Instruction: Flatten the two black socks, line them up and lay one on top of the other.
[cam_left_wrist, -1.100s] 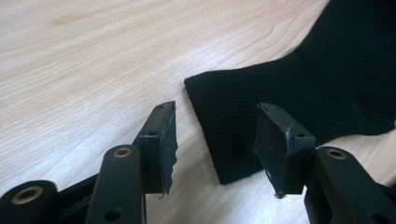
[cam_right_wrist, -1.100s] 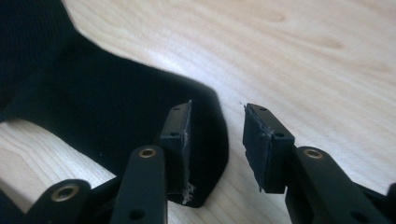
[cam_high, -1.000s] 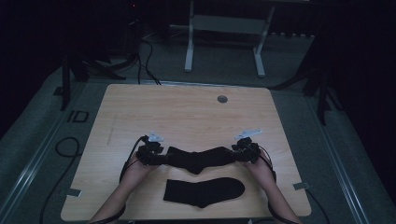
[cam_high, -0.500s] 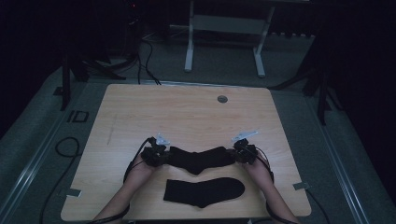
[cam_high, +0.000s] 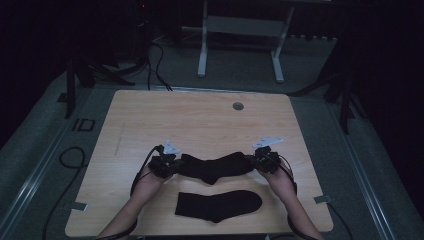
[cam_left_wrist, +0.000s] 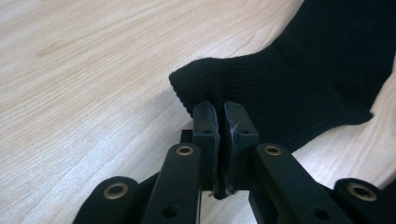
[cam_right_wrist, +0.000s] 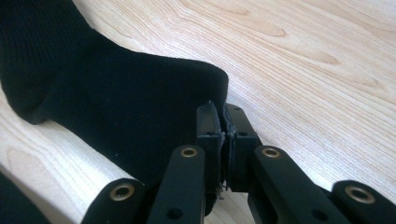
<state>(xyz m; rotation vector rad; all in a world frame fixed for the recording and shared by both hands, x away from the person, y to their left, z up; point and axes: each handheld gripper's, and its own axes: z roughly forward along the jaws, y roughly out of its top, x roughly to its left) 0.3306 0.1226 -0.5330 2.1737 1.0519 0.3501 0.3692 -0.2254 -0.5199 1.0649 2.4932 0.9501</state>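
Note:
A black sock (cam_high: 215, 167) lies stretched across the wooden table (cam_high: 200, 125) between my two grippers. My left gripper (cam_high: 167, 165) is shut on its ribbed cuff end (cam_left_wrist: 280, 88), where the jaws (cam_left_wrist: 220, 112) have just been closing and now pinch the fabric edge. Over at the smooth opposite end, my right gripper (cam_high: 257, 161) is shut too, its jaws (cam_right_wrist: 222, 114) clamped on the sock (cam_right_wrist: 116, 102). A second black sock (cam_high: 217, 205) lies flat nearer the front edge, touched by neither gripper.
A round grommet (cam_high: 238, 106) sits near the table's far edge. Bare wood spreads behind the socks. Cables trail off both hands toward the front corners. A white metal stand (cam_high: 240, 45) is on the floor beyond the table.
Both grippers edged inward onto the ends of the upper sock and their jaws closed on it. The lower sock has not moved.

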